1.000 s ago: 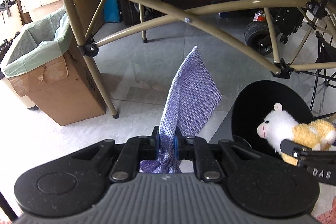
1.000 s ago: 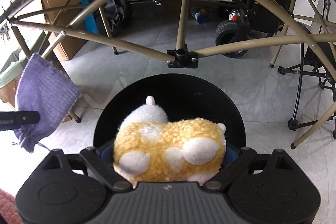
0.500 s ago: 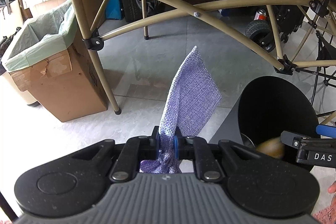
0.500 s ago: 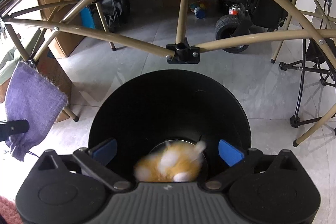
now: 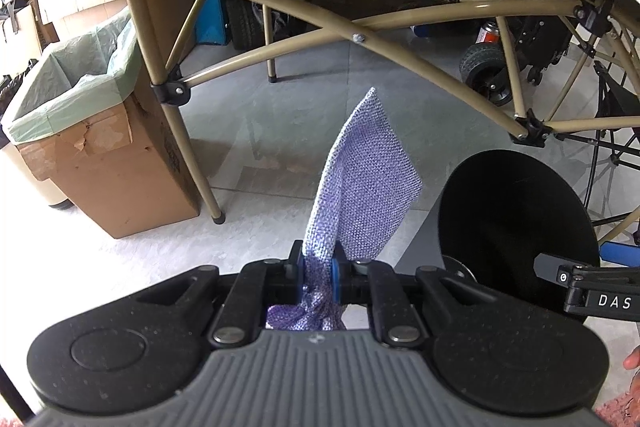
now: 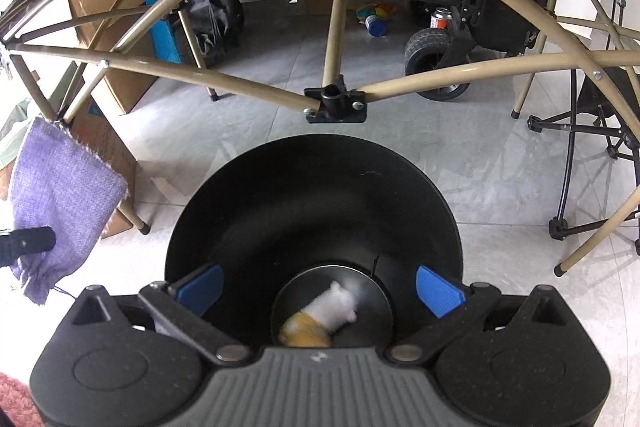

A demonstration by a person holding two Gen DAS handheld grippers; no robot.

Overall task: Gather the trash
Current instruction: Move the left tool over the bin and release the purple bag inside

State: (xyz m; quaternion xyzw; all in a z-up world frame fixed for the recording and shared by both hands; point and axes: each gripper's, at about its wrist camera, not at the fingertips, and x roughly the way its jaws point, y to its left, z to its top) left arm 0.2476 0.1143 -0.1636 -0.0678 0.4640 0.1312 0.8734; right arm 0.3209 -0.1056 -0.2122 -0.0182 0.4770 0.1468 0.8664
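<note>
Right wrist view: right tongs (image 6: 320,291) now spread wide, empty; plush toy (image 6: 320,319) has dropped into black bin (image 6: 312,187).
Left tongs (image 5: 316,271): clamped on purple cloth (image 5: 364,187).
Outstanding: cloth not yet binned.

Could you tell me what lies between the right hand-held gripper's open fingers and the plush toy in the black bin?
Nothing: in the right wrist view, the right hand-held gripper stands open above the black bin; the plush toy lies at the bottom.

Each handheld gripper has a ribbed grey housing flanked by 2 rounded, speckled black lobes, each with a circular recess. On the left gripper (image 5: 316,269), black linkage bars pivot on silver rivets and end in blue pads. The right gripper (image 6: 320,287) shows the same build, with textured blue pads (image 6: 438,289). Its side carries white letters "DAS" and a small screw.
</note>
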